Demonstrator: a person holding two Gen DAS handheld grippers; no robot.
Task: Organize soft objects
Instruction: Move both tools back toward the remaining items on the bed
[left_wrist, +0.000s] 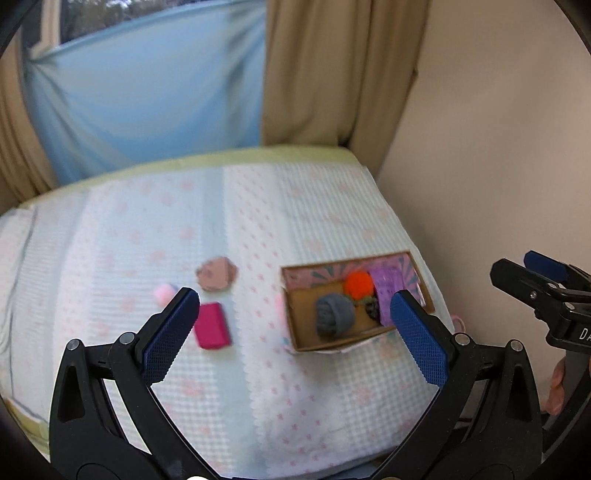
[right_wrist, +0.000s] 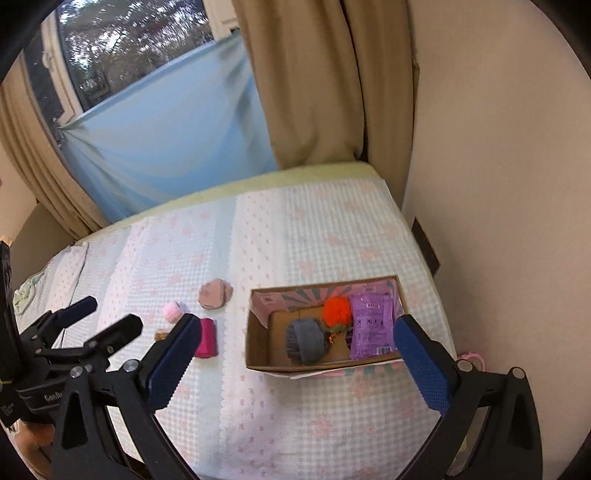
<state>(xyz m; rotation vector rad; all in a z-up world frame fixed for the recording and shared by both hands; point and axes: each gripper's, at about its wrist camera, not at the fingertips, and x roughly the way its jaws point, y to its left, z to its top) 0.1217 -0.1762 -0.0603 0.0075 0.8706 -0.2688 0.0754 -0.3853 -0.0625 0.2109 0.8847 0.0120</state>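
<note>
A cardboard box (left_wrist: 295, 325) (right_wrist: 255, 343) lies on the bed and holds a grey yarn ball (left_wrist: 334, 314) (right_wrist: 306, 339), an orange pom-pom (left_wrist: 357, 284) (right_wrist: 337, 311) and a purple packet (left_wrist: 388, 291) (right_wrist: 370, 325). Left of the box lie a magenta block (left_wrist: 212, 325) (right_wrist: 207, 338), a pink pom-pom (left_wrist: 165, 293) (right_wrist: 172, 311) and a brownish soft piece (left_wrist: 217, 274) (right_wrist: 216, 293). My left gripper (left_wrist: 295, 328) hovers open above the bed, empty. My right gripper (right_wrist: 295, 354) is open and empty too, hovering before the box.
The bed (left_wrist: 258, 387) (right_wrist: 295, 406) has a pale checked cover with pink flowers. A wall runs along its right side, and curtains (left_wrist: 332, 74) and a blue sheet (right_wrist: 166, 129) hang behind. A small brown item (right_wrist: 160, 335) lies by the pink pom-pom.
</note>
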